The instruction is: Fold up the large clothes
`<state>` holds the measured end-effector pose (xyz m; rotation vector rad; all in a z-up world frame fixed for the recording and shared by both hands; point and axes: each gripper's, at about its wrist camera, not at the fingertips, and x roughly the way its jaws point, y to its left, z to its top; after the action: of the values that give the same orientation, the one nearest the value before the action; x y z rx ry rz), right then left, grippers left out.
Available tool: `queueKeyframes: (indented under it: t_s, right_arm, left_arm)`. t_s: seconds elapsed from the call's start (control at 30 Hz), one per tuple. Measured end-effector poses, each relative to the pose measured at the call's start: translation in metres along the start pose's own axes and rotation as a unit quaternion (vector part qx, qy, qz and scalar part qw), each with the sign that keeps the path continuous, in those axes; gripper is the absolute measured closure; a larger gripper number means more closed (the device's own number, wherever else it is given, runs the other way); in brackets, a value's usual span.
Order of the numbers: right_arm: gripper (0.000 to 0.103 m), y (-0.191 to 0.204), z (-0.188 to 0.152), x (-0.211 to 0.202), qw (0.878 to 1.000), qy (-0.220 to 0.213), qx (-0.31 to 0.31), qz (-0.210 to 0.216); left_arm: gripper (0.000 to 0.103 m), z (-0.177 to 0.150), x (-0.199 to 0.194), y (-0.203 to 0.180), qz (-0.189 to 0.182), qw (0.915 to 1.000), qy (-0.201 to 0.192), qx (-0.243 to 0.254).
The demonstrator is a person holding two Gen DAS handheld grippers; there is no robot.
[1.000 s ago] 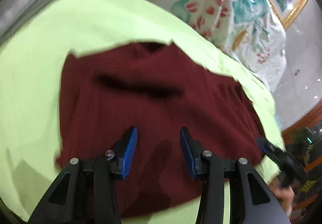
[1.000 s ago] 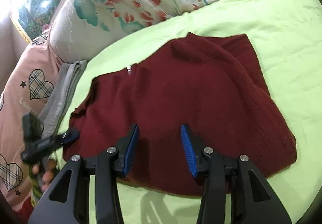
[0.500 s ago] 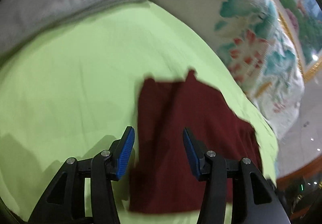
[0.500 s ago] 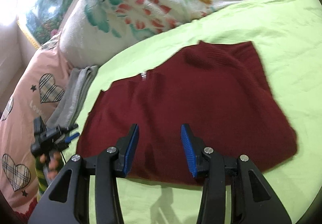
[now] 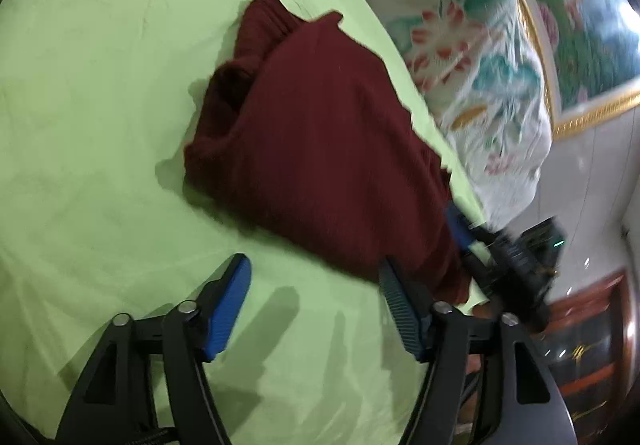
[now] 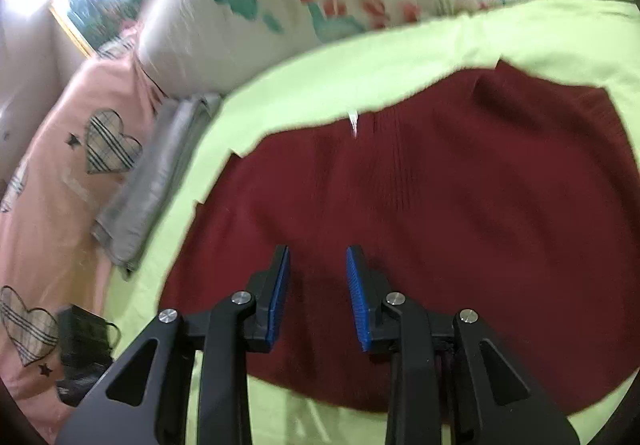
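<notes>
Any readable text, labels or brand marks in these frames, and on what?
None readable.
Pink pillow: faint pale lettering below the plaid heart, too blurred to read.
Sweater: a small white tag at its far edge, too small to read.

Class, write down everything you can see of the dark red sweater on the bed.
The dark red sweater is a ribbed knit, partly folded into a rough block. It lies on the light green bedsheet, with a small white tag at its far edge. In the left wrist view one end bunches into thick, raised folds. The right gripper is over its near part, jaws closing, no cloth seen pinched. The left gripper is over the sheet beside its edge, jaws opening, gripping nothing.
</notes>
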<state>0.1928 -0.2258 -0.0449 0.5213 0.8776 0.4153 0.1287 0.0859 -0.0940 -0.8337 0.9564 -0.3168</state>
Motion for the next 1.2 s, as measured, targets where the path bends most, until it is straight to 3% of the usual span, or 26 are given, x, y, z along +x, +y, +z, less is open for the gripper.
queueKeyframes:
  t_s: [0.07,0.13,0.23,0.33,0.43,0.5,0.57,0.67,0.8,0.93,1.07,1.2]
  right_arm:
    - [0.074,-0.005,-0.007,0.021,0.999,0.029,0.004,-0.02]
    - [0.075,-0.011,-0.015,0.025,1.0,0.002,0.005,-0.014]
    - [0.075,-0.018,-0.016,0.022,1.0,-0.005,0.024,-0.004]
    - [0.075,-0.016,-0.018,0.022,1.0,-0.01,0.017,-0.01]
    - [0.074,-0.017,-0.015,0.019,1.0,-0.007,0.029,-0.002]
    - [0.074,-0.016,-0.009,0.012,0.999,-0.008,0.037,0.006]
    - [0.074,-0.014,-0.005,0.004,0.999,-0.023,0.031,0.012]
    - [0.075,-0.02,-0.007,0.018,0.999,0.002,0.031,0.01]
    - [0.076,-0.03,-0.014,0.026,0.999,-0.008,0.039,0.03]
    - [0.075,-0.039,-0.01,0.022,0.995,0.005,0.072,0.063]
    - [0.072,-0.072,-0.001,-0.008,0.974,-0.021,0.17,0.149]
    - [0.038,-0.112,0.01,-0.056,0.957,-0.091,0.214,0.175]
  left_arm:
    - [0.029,0.005,0.003,0.001,0.002,0.9999,-0.012,-0.009]
    - [0.029,0.013,0.007,0.001,0.012,0.9995,-0.024,-0.016]
    - [0.027,0.029,0.01,0.004,0.021,0.9982,-0.049,-0.027]
    - [0.016,0.04,0.021,-0.004,0.033,0.9962,-0.077,-0.024]
    - [0.014,0.046,0.033,-0.016,0.069,0.993,-0.095,-0.008]
    - [0.021,0.049,0.037,-0.02,0.081,0.9917,-0.1,0.0]
    - [0.053,0.053,0.041,-0.018,0.077,0.9925,-0.094,-0.002]
    - [0.089,0.059,0.046,-0.008,0.06,0.995,-0.076,-0.024]
    - [0.091,0.061,0.037,-0.029,0.043,0.9952,-0.088,0.004]
    - [0.091,0.061,0.032,-0.088,0.007,0.9924,-0.093,0.08]
    - [0.091,0.051,0.049,-0.155,-0.024,0.9816,-0.076,0.173]
    - [0.091,0.028,0.093,-0.215,-0.065,0.9655,-0.029,0.25]
